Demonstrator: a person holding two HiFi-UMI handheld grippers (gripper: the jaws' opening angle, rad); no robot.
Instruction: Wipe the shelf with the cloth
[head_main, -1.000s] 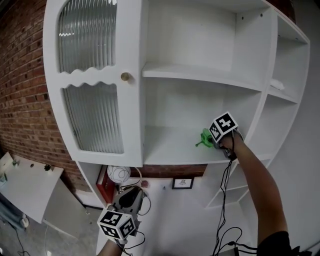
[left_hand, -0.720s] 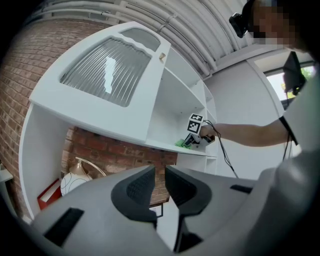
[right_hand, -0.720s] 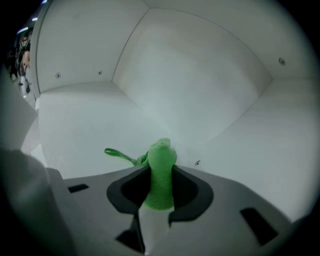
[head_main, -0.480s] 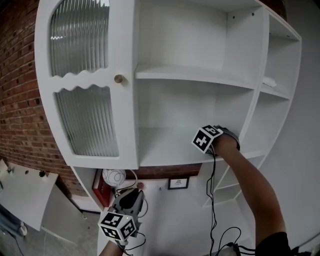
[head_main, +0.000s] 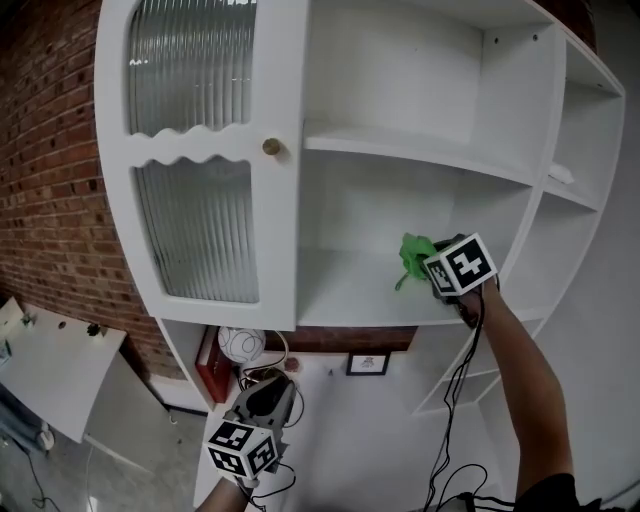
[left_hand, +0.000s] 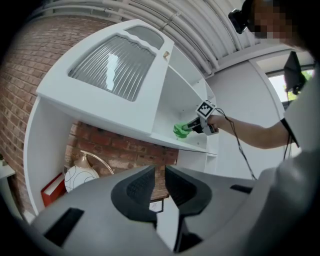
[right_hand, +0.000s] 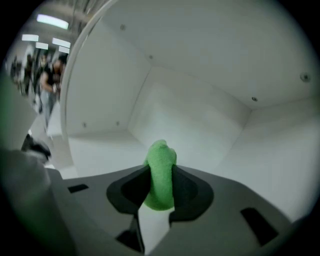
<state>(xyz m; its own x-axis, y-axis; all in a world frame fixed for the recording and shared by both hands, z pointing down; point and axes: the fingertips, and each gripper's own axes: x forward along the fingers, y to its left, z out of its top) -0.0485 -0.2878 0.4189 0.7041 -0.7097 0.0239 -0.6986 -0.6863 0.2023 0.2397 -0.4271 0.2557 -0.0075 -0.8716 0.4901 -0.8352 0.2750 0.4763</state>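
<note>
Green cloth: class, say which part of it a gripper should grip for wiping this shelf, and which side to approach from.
Grip the cloth at its bunched middle, as the right gripper does, leaving a tuft past the jaws. Come from the open front of the shelf: walls close its back and sides, and the free tuft is probably what would do the wiping.

R tongs (right_hand: 160, 189) gripping cloth (right_hand: 161, 160), L tongs (left_hand: 160, 181) closed
</note>
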